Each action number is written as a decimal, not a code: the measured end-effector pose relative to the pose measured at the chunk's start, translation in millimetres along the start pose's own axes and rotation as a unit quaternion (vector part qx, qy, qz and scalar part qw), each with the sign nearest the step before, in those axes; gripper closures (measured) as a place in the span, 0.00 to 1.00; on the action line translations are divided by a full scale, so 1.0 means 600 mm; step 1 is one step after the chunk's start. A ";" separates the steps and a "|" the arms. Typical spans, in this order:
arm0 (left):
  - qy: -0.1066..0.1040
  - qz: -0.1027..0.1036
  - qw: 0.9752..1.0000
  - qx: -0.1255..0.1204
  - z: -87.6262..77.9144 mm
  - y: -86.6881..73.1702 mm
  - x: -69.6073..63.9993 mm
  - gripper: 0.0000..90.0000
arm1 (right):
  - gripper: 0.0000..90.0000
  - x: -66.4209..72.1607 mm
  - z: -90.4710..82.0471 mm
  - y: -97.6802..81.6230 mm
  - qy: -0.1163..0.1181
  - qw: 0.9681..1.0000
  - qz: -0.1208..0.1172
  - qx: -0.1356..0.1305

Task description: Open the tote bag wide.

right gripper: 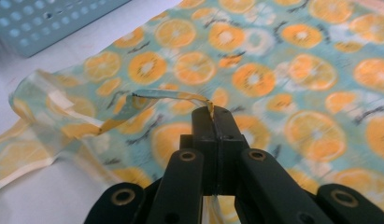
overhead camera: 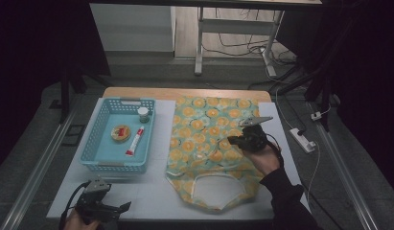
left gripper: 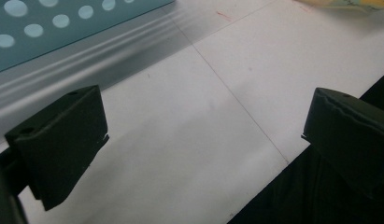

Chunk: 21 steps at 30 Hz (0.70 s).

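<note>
Right gripper (right gripper: 213,114) clamped on a fold of the orange-print bag (overhead camera: 211,143); left gripper (overhead camera: 119,209) idle with jaws spread.

I read the right hand (overhead camera: 265,158) reaching in from the worktop's (overhead camera: 156,191) near right corner, sleeve low, with the gripper angled toward the far left over the bag's middle. In the right gripper view the 2 jaws meet flush and pinch a thin raised ridge of the bag film between them. The bag lies flat across the right half of the worktop, its white-lined opening at the near edge. My left gripper sits at the near left corner, pointing right along the near edge, and its 2 jaws stand well apart over bare white surface. The blue basket (overhead camera: 101,148) occupies the left half and holds 1 small jar (overhead camera: 143,115), 1 round tin (overhead camera: 121,132) and 1 red-and-white tube (overhead camera: 135,142).
</note>
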<state>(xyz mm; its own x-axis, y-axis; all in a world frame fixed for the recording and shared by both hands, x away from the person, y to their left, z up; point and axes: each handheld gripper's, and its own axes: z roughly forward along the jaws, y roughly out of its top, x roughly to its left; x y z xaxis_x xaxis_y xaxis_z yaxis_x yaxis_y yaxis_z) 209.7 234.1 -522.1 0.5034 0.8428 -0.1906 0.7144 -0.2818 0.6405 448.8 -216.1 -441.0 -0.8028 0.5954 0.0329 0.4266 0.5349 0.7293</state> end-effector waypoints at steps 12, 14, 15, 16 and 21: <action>-0.001 -0.004 1.000 0.001 0.000 0.000 0.002 0.00 | 1.00 -0.040 0.012 0.049 -0.023 1.000 -0.012 -0.015; -0.003 -0.005 1.000 0.001 0.000 0.000 0.002 0.00 | 1.00 -0.047 0.016 0.056 -0.029 0.999 -0.008 -0.018; -0.003 -0.006 1.000 0.001 0.000 0.000 0.002 0.00 | 1.00 -0.052 0.018 0.059 -0.031 0.999 -0.006 -0.020; -0.003 -0.006 1.000 0.002 0.000 -0.001 0.003 0.00 | 1.00 -0.056 0.020 0.063 -0.031 0.999 -0.003 -0.021; -0.004 -0.009 1.000 0.002 -0.001 -0.002 0.003 0.00 | 1.00 -0.066 0.031 0.082 -0.039 0.999 -0.005 -0.021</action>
<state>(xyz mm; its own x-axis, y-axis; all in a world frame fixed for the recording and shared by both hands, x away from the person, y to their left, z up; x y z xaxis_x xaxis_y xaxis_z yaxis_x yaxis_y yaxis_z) 209.6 236.3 -522.7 0.4948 0.8438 -0.2076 0.7250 -0.2692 0.6339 509.0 -202.3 -419.1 -0.7708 0.6365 -0.0263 0.4006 0.5163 0.7569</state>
